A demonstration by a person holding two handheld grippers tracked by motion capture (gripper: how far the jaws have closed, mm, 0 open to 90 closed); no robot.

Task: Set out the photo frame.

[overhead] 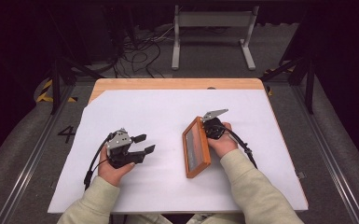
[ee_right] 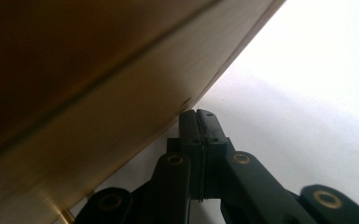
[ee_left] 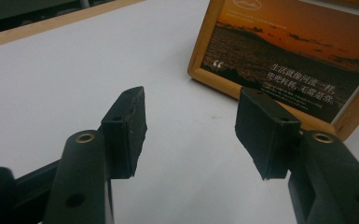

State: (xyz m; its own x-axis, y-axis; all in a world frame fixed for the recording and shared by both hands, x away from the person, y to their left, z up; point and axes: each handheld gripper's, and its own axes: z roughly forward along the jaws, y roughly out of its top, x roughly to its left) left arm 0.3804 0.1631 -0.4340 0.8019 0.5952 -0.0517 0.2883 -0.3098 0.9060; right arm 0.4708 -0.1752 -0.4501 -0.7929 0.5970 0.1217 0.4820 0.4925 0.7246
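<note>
Two grippers work over the white sheet (overhead: 168, 140) that covers the table (overhead: 177, 84), and between them stands a wooden picture frame (overhead: 196, 147), propped on one long edge and leaning back toward the right hand. From the high view its long axis runs roughly from the person's side away across the table, slightly slanted, so its glazed face with the sunset print looks left, toward the left gripper (overhead: 142, 143). That gripper rests on the sheet well apart from the frame, its jaws spread wide with nothing between them; in the left gripper view (ee_left: 191, 135) the frame (ee_left: 289, 60) lies ahead and a little to the right of the open pads. The right gripper (overhead: 207, 127) sits just behind the frame's far upper part, and in the right gripper view (ee_right: 200, 122) its jaws are pressed together flat, holding nothing, with their tips right at the frame's pale wooden back (ee_right: 98, 121); contact looks likely but cannot be confirmed. The right hand is plainly the nearer one, seemingly steadying or nudging the frame from behind, while the left would have to travel right across bare sheet to meet the front face.
</note>
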